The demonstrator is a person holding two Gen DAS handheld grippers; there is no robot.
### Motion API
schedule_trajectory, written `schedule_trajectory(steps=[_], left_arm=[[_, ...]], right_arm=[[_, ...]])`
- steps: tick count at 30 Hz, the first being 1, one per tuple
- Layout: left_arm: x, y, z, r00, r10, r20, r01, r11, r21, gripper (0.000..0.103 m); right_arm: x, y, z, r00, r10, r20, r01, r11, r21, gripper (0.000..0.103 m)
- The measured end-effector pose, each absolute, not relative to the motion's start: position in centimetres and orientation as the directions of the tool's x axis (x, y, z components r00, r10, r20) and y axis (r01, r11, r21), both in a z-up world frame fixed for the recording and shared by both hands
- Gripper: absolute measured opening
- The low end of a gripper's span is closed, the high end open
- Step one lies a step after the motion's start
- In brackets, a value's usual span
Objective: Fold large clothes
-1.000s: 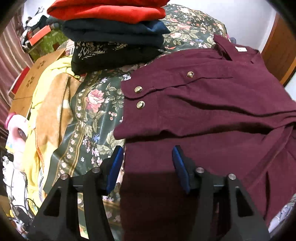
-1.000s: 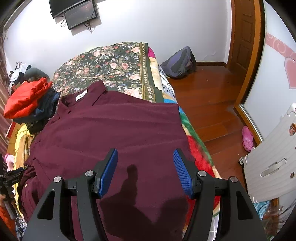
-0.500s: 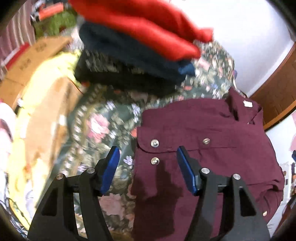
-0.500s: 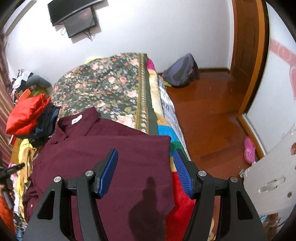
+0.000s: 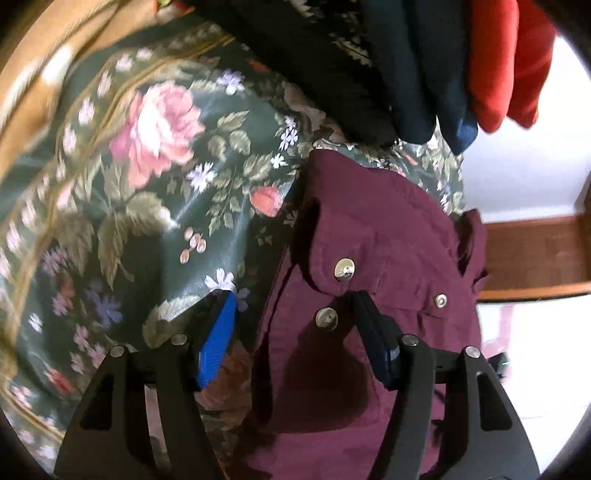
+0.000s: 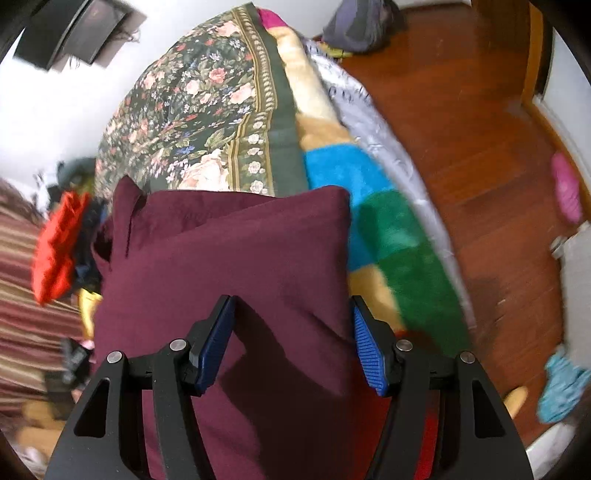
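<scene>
Two tools, both gaping, nothing pinched. Your left tool point(image 5: 291, 332) just widened its jaws and straddles the buttoned cuff edge of the maroon shirt point(image 5: 373, 229) on the floral bedspread point(image 5: 155, 177). Your right tool point(image 6: 291, 343) hovers over the shirt's point(image 6: 229, 266) folded side near the bed's edge.

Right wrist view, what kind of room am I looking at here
Most likely a bedroom in a home. A bed with a floral bedspread carries a maroon shirt, folded clothes are stacked at its side, and a backpack sits on the wooden floor.
</scene>
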State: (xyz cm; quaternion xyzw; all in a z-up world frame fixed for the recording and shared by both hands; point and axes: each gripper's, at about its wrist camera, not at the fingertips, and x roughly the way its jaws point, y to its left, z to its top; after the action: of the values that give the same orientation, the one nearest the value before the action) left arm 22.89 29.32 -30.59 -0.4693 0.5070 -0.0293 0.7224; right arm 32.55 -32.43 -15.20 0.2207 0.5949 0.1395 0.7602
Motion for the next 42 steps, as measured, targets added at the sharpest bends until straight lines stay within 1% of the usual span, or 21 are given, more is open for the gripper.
schedule_trajectory(steps=[1,3,4,5,6,7,8,9,12,15,19,25,28,30,33,35,37,39,40,41,42], left_arm=[[22.8,29.2,-30.5,0.488,-0.527,-0.696,-0.427,0.551,-0.717,0.063],[22.7,28.3,-29.8,0.483,-0.549,-0.682,-0.388,0.564,-0.729,0.061],[22.8,27.5,-29.1,0.476,-0.537,-0.697,-0.364,0.601,-0.712,0.06],[23.0,26.7,-28.4,0.462,-0.49,-0.739,-0.354,0.663,-0.66,0.052],[23.3,26.3,-28.0,0.448,-0.462,-0.765,-0.344,0.701,-0.625,0.048],[23.5,25.8,-27.3,0.442,-0.421,-0.792,-0.34,0.739,-0.582,0.043],[23.7,25.3,-26.5,0.442,-0.387,-0.809,-0.331,0.768,-0.548,0.029],[24.0,24.8,-25.6,0.445,-0.355,-0.822,-0.313,0.798,-0.514,0.019],[24.9,23.6,-22.7,0.464,-0.248,-0.85,-0.278,0.871,-0.406,0.011],[26.4,22.9,-20.0,0.492,-0.168,-0.854,-0.252,0.912,-0.324,0.009],[28.3,22.9,-17.2,0.531,-0.109,-0.841,-0.228,0.937,-0.265,0.008],[29.2,22.9,-19.6,0.465,-0.036,-0.885,-0.246,0.955,-0.168,0.01],[28.4,22.4,-20.3,0.451,0.013,-0.892,-0.239,0.965,-0.107,0.014],[28.1,21.8,-20.1,0.456,0.057,-0.888,-0.226,0.973,-0.053,0.017],[28.0,21.0,-19.4,0.459,0.097,-0.883,-0.218,0.976,-0.007,0.017],[27.6,20.8,-18.5,0.459,0.117,-0.881,-0.209,0.978,0.02,0.019],[27.1,20.6,-17.7,0.467,0.124,-0.876,-0.197,0.98,0.033,0.026],[26.0,20.4,-16.4,0.492,0.139,-0.859,-0.196,0.98,0.046,0.042],[25.6,20.3,-15.9,0.503,0.146,-0.852,-0.197,0.979,0.051,0.048],[25.0,20.3,-15.2,0.515,0.151,-0.844,-0.199,0.979,0.053,0.057],[24.6,20.2,-14.7,0.524,0.153,-0.838,-0.2,0.978,0.053,0.06]], right_arm=[[32.7,-32.3,-15.2,0.256,0.478,-0.84,0.053,0.861,0.506,0.059],[32.6,-31.9,-14.7,0.275,0.46,-0.844,0.036,0.872,0.487,0.054],[32.4,-31.5,-14.1,0.297,0.434,-0.851,0.014,0.889,0.458,0.046],[32.2,-31.1,-13.6,0.314,0.406,-0.858,-0.007,0.905,0.426,0.036],[32.1,-31.0,-13.2,0.33,0.384,-0.863,-0.025,0.917,0.398,0.031],[31.9,-30.6,-12.5,0.354,0.356,-0.865,-0.055,0.931,0.361,0.022],[31.9,-30.5,-12.1,0.366,0.347,-0.864,-0.07,0.936,0.346,0.017],[31.5,-30.1,-11.2,0.389,0.339,-0.856,-0.096,0.94,0.329,0.014],[31.3,-29.0,-8.7,0.444,0.302,-0.843,-0.167,0.953,0.253,0.011],[31.3,-28.2,-5.8,0.516,0.293,-0.805,-0.205,0.955,0.216,0.011],[31.9,-26.9,-3.7,0.571,0.267,-0.776,-0.242,0.958,0.152,0.01],[33.6,-25.5,-8.6,0.505,0.119,-0.855,-0.212,0.977,0.011,0.011],[33.2,-25.6,-9.5,0.496,0.097,-0.863,-0.205,0.979,-0.008,0.014],[32.5,-25.6,-8.8,0.514,0.076,-0.855,-0.21,0.977,-0.04,0.014],[31.2,-25.4,-7.3,0.538,0.036,-0.842,-0.23,0.968,-0.105,0.014],[30.3,-25.2,-6.1,0.558,0.048,-0.828,-0.243,0.964,-0.108,0.014],[29.5,-25.1,-5.0,0.568,0.091,-0.818,-0.256,0.964,-0.071,0.015],[28.7,-25.0,-4.4,0.57,0.12,-0.812,-0.258,0.965,-0.038,0.016],[27.9,-25.1,-3.9,0.571,0.143,-0.808,-0.265,0.964,-0.016,0.018],[27.3,-25.0,-3.8,0.569,0.158,-0.807,-0.272,0.962,-0.003,0.023],[26.7,-24.8,-3.6,0.568,0.17,-0.805,-0.275,0.961,0.009,0.028]])
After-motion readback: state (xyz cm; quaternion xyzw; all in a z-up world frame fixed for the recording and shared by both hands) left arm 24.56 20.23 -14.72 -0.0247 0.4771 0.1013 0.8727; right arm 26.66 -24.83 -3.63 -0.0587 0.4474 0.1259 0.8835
